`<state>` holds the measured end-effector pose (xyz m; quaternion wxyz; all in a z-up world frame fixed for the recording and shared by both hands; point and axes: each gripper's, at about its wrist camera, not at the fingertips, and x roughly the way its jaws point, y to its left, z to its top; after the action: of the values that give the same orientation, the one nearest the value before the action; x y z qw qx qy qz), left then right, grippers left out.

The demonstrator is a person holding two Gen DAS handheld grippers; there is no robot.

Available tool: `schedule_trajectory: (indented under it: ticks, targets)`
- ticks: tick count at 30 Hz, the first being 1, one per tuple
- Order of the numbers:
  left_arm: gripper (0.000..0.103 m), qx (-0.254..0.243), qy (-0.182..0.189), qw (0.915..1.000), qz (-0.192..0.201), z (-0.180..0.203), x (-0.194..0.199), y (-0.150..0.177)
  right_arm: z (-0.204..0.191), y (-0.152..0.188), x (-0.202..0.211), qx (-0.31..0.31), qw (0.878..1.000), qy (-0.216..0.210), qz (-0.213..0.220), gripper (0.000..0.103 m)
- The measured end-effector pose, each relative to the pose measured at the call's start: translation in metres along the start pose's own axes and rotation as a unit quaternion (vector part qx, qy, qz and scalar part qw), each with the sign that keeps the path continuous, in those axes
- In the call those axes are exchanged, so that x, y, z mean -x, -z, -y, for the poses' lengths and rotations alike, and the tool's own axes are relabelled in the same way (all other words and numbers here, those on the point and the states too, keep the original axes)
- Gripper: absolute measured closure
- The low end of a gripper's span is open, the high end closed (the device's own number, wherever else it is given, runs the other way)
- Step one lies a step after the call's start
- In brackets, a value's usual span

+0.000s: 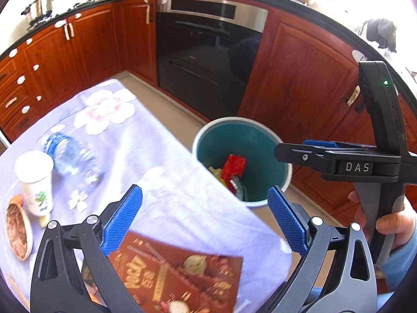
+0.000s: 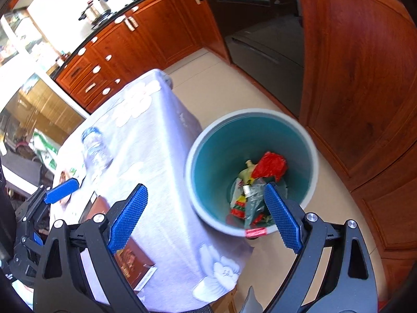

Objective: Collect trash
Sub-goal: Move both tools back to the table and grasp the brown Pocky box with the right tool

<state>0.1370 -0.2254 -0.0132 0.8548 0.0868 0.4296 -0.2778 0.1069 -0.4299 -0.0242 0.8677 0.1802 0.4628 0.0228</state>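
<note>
Kitchen table [image 1: 166,172] carries a "Pocky" box [image 1: 177,274]; "DAS" marks the right hand-held gripper [image 2: 206,216], both hand-held grippers gaping empty.

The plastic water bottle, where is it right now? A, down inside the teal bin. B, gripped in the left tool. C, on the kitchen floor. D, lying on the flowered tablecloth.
D: the plastic water bottle lies on its side on the flowered tablecloth beside a white cup, while the teal bin holds only wrappers.

Bright daylight, blown-out upper corners, motion blur, heavy fisheye bending at edges.
</note>
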Motion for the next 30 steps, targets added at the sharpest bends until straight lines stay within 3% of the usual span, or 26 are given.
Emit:
schedule_trajectory:
  ticks: [11,20,30]
  targets:
    - [0.006,0.037,-0.037,0.9986,-0.005,-0.042,0.035,0.062,-0.061,0.033,-0.016,0.061,0.996,-0.030,-0.049,0.016]
    - [0.006,0.061,-0.058,0.9954,-0.047,-0.067,0.037,0.113,-0.106,0.059,-0.058,0.129,0.984,-0.061,-0.106,0.016]
    - [0.023,0.066,-0.072,0.9921,-0.079,-0.080,0.025,0.130,-0.141,0.066,-0.091,0.181,0.969,-0.087,-0.144,0.016]
